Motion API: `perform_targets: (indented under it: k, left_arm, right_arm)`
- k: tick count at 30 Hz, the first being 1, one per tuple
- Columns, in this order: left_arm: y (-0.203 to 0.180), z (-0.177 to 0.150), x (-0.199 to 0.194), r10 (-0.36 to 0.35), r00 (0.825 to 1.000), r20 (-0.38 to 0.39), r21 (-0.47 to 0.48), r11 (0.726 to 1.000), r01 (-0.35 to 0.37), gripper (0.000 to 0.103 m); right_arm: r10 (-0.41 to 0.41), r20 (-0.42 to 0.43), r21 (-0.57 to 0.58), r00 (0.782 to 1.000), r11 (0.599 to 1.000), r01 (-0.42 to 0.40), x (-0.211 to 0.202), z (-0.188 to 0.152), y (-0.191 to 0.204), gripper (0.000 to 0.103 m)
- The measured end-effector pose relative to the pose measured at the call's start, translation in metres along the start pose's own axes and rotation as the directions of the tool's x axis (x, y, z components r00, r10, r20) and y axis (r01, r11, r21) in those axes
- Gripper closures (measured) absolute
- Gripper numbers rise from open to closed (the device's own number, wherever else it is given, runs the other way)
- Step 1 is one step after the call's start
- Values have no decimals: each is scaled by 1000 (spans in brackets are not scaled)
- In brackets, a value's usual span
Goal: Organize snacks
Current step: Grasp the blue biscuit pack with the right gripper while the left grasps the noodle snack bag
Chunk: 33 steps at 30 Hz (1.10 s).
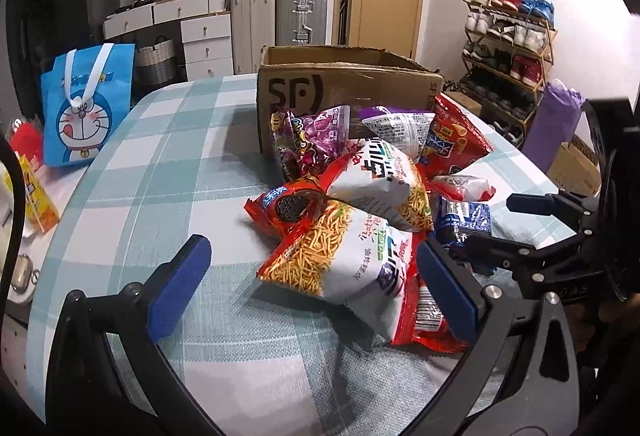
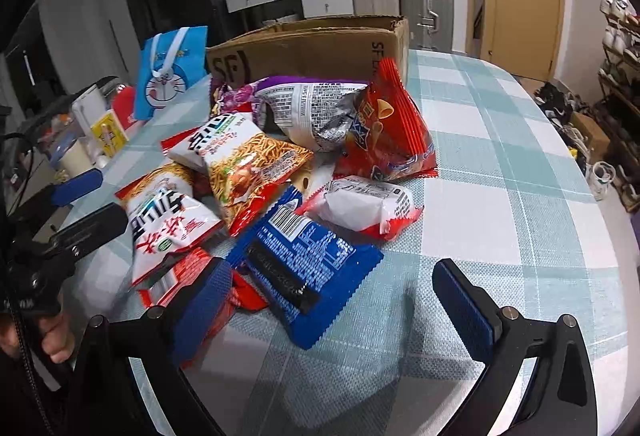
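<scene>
A pile of snack bags lies on the checked tablecloth (image 1: 168,172) in front of an open cardboard box (image 1: 344,84) (image 2: 308,48). My left gripper (image 1: 314,288) is open, and the near noodle snack bag (image 1: 344,260) sits just ahead between its fingers, untouched. A second noodle bag (image 1: 380,184), a red cookie pack (image 1: 280,208), a purple bag (image 1: 312,140) and a red chips bag (image 1: 452,140) lie behind it. My right gripper (image 2: 336,302) is open low over the cloth. A blue pack (image 2: 308,260) lies between its fingers. A white-and-red pack (image 2: 368,204) lies beyond.
A blue cartoon bag (image 1: 88,104) stands at the table's left edge beside a yellow carton (image 1: 36,196). A purple roll (image 1: 552,124) and a shoe rack (image 1: 508,48) stand right of the table. Suitcases (image 1: 300,16), drawers and a door fill the back. Bare cloth (image 2: 500,156) lies right of the pile.
</scene>
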<state>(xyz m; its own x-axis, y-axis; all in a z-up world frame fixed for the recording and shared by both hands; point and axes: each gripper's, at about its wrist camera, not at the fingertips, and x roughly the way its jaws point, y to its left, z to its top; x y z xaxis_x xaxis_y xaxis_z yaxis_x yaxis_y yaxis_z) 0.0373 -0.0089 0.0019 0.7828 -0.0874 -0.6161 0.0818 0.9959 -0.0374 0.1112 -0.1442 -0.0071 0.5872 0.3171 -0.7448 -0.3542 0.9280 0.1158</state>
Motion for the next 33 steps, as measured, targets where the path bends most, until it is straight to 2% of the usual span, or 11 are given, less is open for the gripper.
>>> perform_targets:
  k: [9,11,13,15,16,19,24,26,33]
  left_arm:
    - [-3,7,26,-29,997,-75,18,999,30,1]
    - [-2,7,32,-38,994,-100,3,999,38,4]
    - [0,6,37,-54,992,-118,-10,999,53,14]
    - [2,5,39,-81,989,-124,-27,997,78,19]
    - [2,4,39,-97,988,-119,-37,995,94,26]
    - [1,2,36,-107,988,-111,-36,994,104,30]
    - [4,1,31,-127,986,-104,-41,991,124,35]
    - [5,1,30,-131,986,-104,-45,991,127,35]
    - [7,0,27,-133,986,-103,-54,990,128,36]
  right_arm:
    - [7,-20,27,1000,1000,-7,12,10,3,1]
    - [-6,-21,29,1000,1000,6,15,12,3,1]
    - [-7,-27,34,1000,999,8,18,12,2,1]
    - [-11,-35,42,999,999,12,21,12,1,1]
    - [-15,-41,46,999,999,17,22,12,0,1]
    - [-8,-58,70,998,998,12,27,12,-4,2]
    - [16,-77,77,997,997,-10,26,8,-7,11]
    - [24,-71,83,997,996,-18,22,5,-11,19]
    - [49,-60,74,997,996,-44,20,1,-9,32]
